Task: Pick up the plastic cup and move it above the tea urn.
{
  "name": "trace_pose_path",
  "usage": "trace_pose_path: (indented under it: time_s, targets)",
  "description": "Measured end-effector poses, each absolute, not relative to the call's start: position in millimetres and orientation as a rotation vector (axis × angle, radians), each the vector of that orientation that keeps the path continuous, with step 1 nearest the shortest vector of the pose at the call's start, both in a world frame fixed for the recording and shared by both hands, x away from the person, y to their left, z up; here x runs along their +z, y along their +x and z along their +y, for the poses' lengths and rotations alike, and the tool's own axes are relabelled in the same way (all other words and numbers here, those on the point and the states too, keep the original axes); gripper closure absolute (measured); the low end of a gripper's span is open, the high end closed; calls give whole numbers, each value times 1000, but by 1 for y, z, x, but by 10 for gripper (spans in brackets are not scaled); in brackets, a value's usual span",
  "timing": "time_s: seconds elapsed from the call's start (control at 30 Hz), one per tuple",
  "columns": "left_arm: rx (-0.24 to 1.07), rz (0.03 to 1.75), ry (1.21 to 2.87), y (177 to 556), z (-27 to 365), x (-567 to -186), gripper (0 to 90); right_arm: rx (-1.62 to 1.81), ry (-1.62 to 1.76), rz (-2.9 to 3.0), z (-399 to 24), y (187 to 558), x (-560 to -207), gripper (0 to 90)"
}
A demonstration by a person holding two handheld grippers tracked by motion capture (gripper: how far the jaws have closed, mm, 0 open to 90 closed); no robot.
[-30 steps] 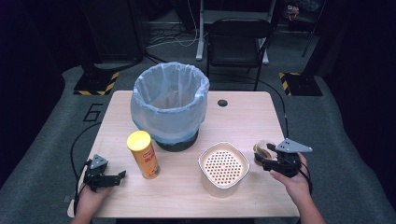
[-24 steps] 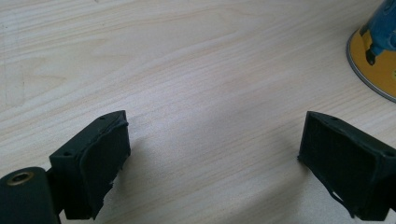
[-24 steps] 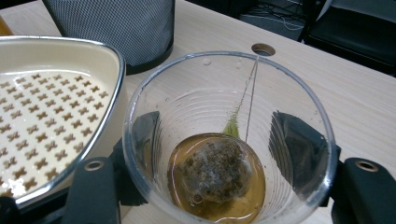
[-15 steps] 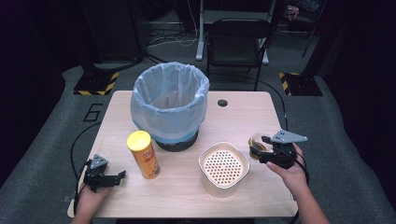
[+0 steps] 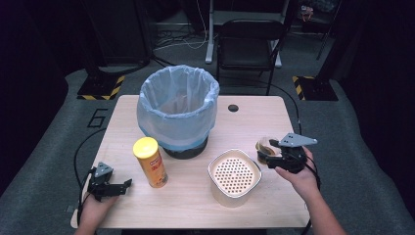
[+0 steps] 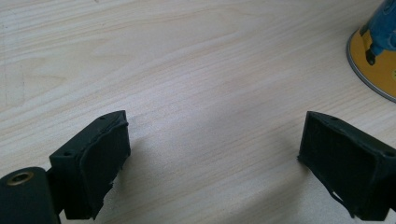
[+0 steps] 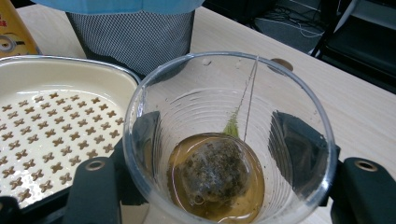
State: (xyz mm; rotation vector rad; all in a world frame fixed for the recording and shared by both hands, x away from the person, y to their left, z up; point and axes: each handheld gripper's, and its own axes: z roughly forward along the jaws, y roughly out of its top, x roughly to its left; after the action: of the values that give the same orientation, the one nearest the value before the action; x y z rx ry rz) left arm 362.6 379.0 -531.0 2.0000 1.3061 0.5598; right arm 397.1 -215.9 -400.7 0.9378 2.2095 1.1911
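High view first: I see the wooden table (image 5: 254, 122) with a bin (image 5: 178, 112) lined in pale blue plastic standing upright toward its far middle. Nearer me, right of centre, sits a cream perforated container (image 5: 234, 176), and left of it a yellow snack can (image 5: 150, 162) stands on end, long axis vertical.

My right gripper (image 5: 274, 149) sits at the right side of the table, just beside the cream container, with its jaws on either side of a clear plastic cup (image 7: 229, 140). From the right gripper view the cup is upright, mouth up, holding amber liquid and a tea bag (image 7: 212, 170) whose string runs up to the rim. The jaws press against the cup's two sides, so I read it as clamped.

My left gripper (image 5: 120, 186) rests low at the near left corner, well apart from the can; in the left gripper view its jaws stand wide apart over bare wood.
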Motion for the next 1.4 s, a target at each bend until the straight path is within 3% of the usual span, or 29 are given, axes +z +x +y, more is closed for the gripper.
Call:
trace_pose_path:
  time_s: [0.57,1.4]
  targets:
    - [570,1305,1985,363,378,-532,84,1101,681,2191,-193,404,-377,363]
    - [549,1310,2002,363,379,-531,84,993,288,2103,-162,389,-385,371]
